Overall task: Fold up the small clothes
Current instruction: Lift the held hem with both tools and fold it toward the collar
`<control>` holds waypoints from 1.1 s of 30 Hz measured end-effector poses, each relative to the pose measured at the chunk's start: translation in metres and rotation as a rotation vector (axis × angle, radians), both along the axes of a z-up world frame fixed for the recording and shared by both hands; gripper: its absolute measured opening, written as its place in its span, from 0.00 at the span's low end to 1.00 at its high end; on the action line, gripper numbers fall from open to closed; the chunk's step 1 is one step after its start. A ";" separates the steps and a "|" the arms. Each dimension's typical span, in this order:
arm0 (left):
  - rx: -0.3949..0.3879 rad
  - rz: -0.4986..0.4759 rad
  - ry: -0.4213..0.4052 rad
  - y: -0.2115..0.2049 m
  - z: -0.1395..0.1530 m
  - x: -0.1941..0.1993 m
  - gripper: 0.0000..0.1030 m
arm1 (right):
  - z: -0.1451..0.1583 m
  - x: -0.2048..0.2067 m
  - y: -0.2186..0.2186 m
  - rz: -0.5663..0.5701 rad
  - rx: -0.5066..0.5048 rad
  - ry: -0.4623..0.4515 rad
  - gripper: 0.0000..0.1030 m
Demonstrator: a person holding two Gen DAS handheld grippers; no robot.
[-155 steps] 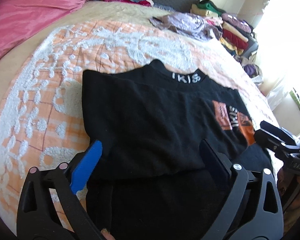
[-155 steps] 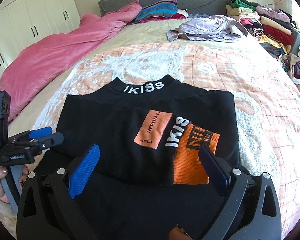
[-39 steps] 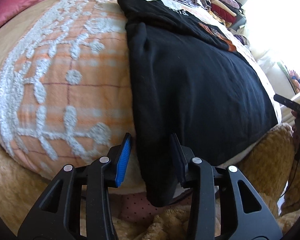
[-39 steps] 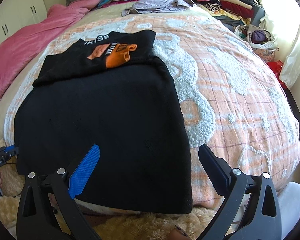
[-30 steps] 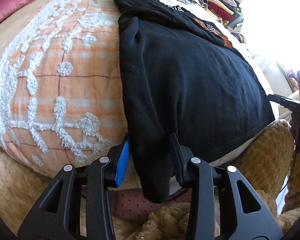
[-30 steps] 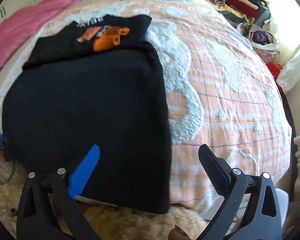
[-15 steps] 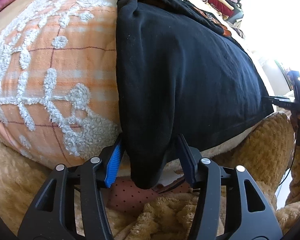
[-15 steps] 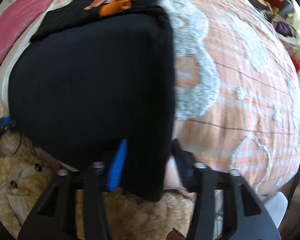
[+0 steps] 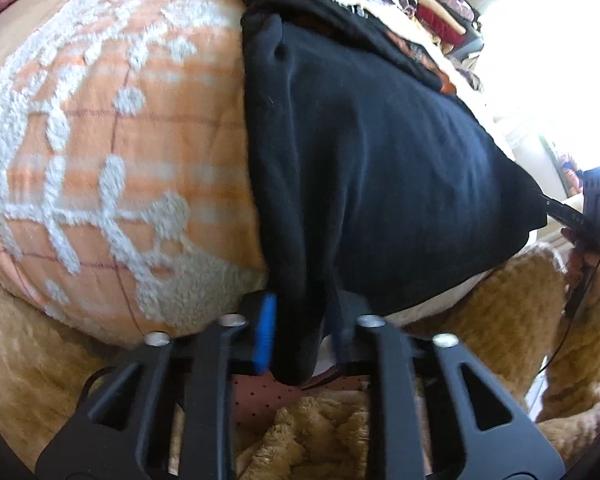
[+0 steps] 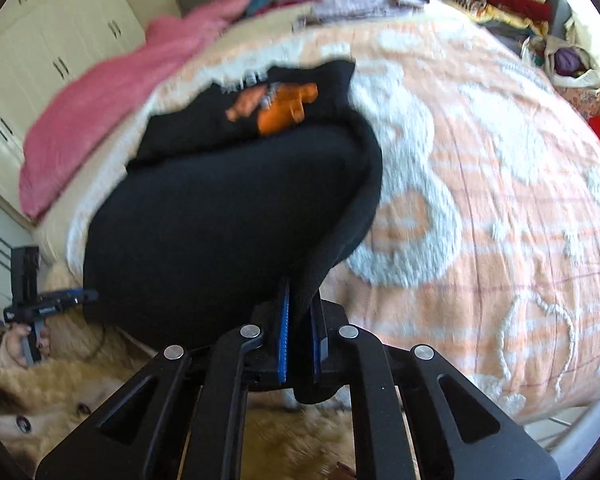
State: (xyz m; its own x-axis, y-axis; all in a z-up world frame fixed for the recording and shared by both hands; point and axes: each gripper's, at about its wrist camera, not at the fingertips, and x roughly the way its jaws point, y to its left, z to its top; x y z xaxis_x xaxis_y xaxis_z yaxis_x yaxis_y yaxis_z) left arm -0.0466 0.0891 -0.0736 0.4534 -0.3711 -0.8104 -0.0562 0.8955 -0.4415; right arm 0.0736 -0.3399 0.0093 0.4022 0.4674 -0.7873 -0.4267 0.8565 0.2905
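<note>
With the left gripper (image 9: 300,336) and right gripper (image 10: 298,340) each clamped on a near hem corner of the black top (image 9: 364,160) on the bed (image 10: 480,200), an uneven lift could skew the fold or disturb the tucked sleeves

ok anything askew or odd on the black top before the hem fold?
Slightly. The black top has its orange-print sleeve bunched rather than flat near the collar. The left gripper and right gripper each pinch a hem corner, and that hem hangs over the edge of the bedspread. No damage shows.
</note>
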 end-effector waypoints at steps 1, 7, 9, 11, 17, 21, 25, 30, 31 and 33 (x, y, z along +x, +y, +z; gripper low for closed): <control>-0.018 0.001 -0.001 0.002 0.002 0.001 0.08 | 0.005 -0.001 -0.001 -0.002 0.023 -0.020 0.07; -0.074 0.017 -0.058 0.015 0.027 0.006 0.06 | 0.030 -0.003 0.010 -0.042 0.125 -0.129 0.07; -0.080 0.031 -0.092 0.021 0.039 0.007 0.06 | 0.035 0.005 0.011 -0.064 0.153 -0.158 0.07; -0.068 0.046 -0.137 0.027 0.054 0.009 0.05 | 0.040 0.008 0.007 -0.087 0.185 -0.183 0.07; 0.018 0.083 -0.260 0.036 0.094 0.020 0.05 | 0.064 0.016 -0.003 -0.155 0.265 -0.257 0.07; 0.062 0.112 -0.322 0.042 0.115 0.032 0.05 | 0.075 0.023 -0.007 -0.185 0.273 -0.300 0.06; 0.116 0.123 -0.374 0.040 0.133 0.040 0.05 | 0.082 0.031 -0.008 -0.203 0.273 -0.322 0.06; 0.147 0.141 -0.405 0.044 0.149 0.052 0.05 | 0.090 0.038 0.000 -0.208 0.259 -0.356 0.06; 0.155 0.145 -0.411 0.043 0.151 0.056 0.05 | 0.091 0.039 0.001 -0.208 0.258 -0.363 0.06; 0.159 0.153 -0.423 0.045 0.157 0.060 0.05 | 0.096 0.044 0.005 -0.206 0.258 -0.377 0.06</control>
